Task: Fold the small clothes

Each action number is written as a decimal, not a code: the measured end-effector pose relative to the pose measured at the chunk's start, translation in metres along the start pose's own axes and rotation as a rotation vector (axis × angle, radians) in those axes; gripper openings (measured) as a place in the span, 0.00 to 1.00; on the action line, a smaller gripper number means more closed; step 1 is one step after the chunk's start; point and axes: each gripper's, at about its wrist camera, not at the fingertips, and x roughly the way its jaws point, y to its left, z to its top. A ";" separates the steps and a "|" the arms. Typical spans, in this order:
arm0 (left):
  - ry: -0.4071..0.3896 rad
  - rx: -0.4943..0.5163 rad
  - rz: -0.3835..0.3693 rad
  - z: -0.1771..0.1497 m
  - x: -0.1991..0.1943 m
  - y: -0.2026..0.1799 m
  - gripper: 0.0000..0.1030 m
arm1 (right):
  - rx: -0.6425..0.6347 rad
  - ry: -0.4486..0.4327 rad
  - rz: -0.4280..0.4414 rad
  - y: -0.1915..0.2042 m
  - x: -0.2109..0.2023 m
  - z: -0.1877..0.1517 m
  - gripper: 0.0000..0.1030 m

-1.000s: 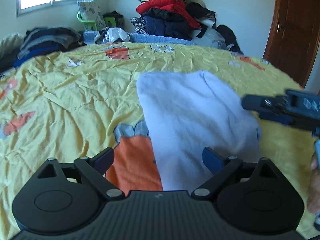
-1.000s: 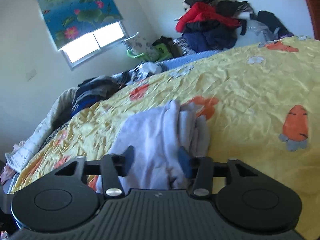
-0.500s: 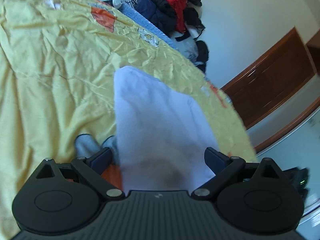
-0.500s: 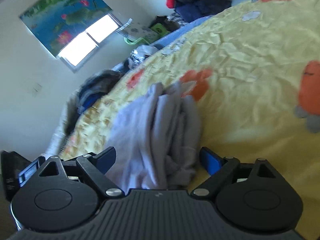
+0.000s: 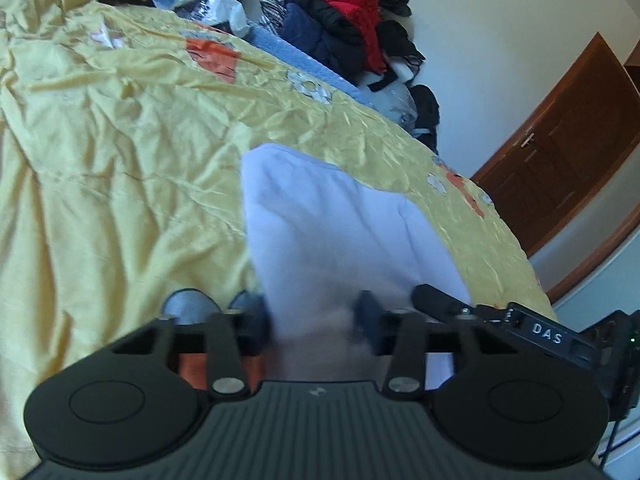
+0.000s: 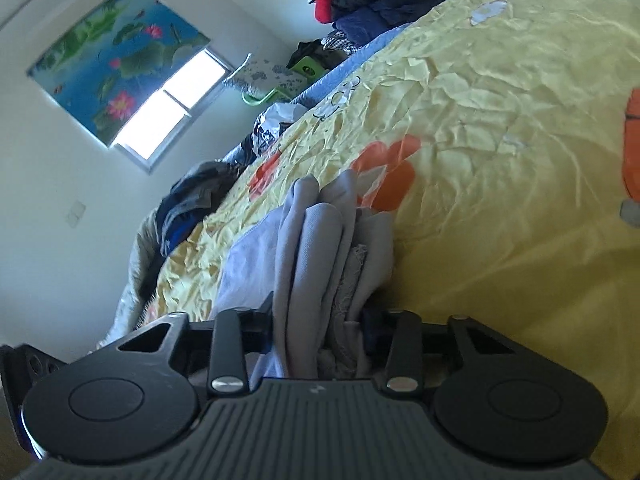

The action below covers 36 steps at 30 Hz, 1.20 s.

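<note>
Garment: pale lilac-white small garment (image 5: 336, 224) lies on the bed, on the yellow sheet (image 5: 120, 160) with orange carrot prints; from your left wrist view it runs from 6 o'clock up toward 12.
Left gripper (image 5: 316, 320): your fingers have just been closing; they now stand narrow, pressed on the near edge of the garment, cloth bunched between them.
Right gripper (image 6: 318, 320): fingers have just been closing too; they pinch the stacked folds at the garment's end (image 6: 320, 248), several layers showing edge-on between them.
Relation: your right gripper's body shows in the left wrist view at 4 o'clock (image 5: 552, 336), just beside the left one, at the same near edge.
Surroundings: heap of red and dark clothes (image 5: 352, 20) against the wall at 12 o'clock; brown wooden door (image 5: 568, 152) at 2 o'clock; window with flowered blind (image 6: 120, 88) at 10 o'clock in the right wrist view.
</note>
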 end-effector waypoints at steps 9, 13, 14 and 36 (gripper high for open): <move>-0.125 0.058 0.020 0.009 -0.036 -0.003 0.18 | -0.061 -0.046 0.079 0.032 -0.007 0.007 0.31; -0.150 0.086 0.065 0.020 -0.042 -0.004 0.18 | -0.088 -0.061 0.116 0.045 -0.003 0.011 0.31; -0.128 0.081 0.092 0.022 -0.038 -0.002 0.18 | -0.107 -0.056 0.103 0.047 0.001 0.011 0.32; -0.207 0.395 0.600 -0.059 -0.079 -0.034 0.95 | -0.607 0.048 -0.293 0.095 -0.033 -0.075 0.52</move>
